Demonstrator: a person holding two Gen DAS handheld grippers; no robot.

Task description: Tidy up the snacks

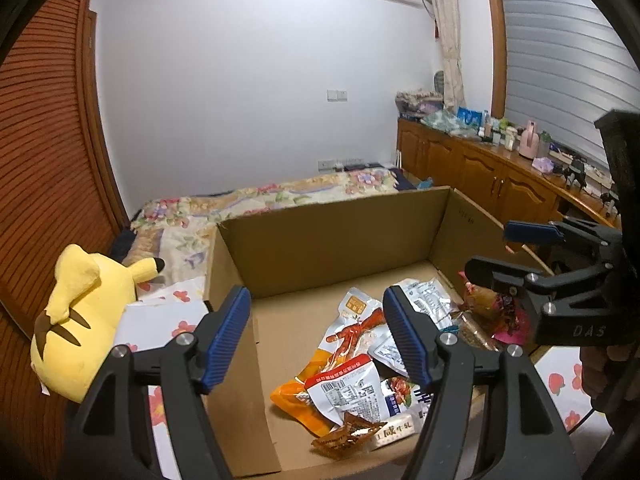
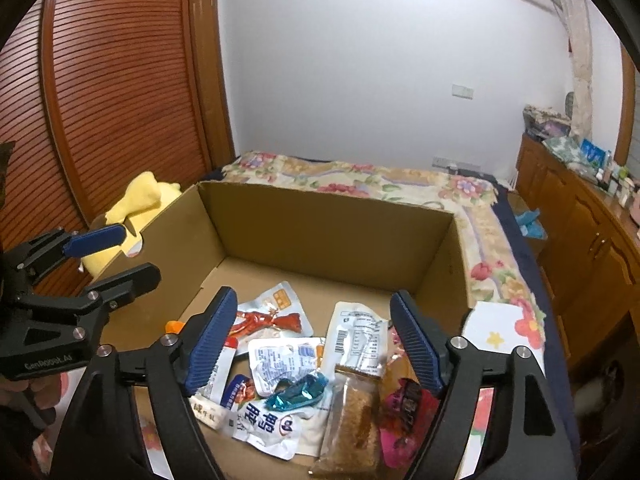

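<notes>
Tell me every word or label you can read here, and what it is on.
"DAS": right tongs' black body.
"甜" and "的": white snack pouch in the cardboard box.
Embossed lettering on left tongs' body: too blurred to read.
Barcodes and fine print on the silver packets: too small to read.

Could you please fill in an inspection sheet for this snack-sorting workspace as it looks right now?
Surface: bed with floral bedding; the box sits on it.
Job's things: open cardboard box holding a loose pile of snack packets on its floor, near side; far half bare.
Clutter: yellow plush toy beside the box's left wall.
Grippers: left gripper open above the near left part of the box, nothing between its pads; right gripper open above the pile, gripping nothing.
Cables: nothing seen.
Surroundings: slatted wooden doors, white wall, wooden cabinets topped with bottles and sundries.
</notes>
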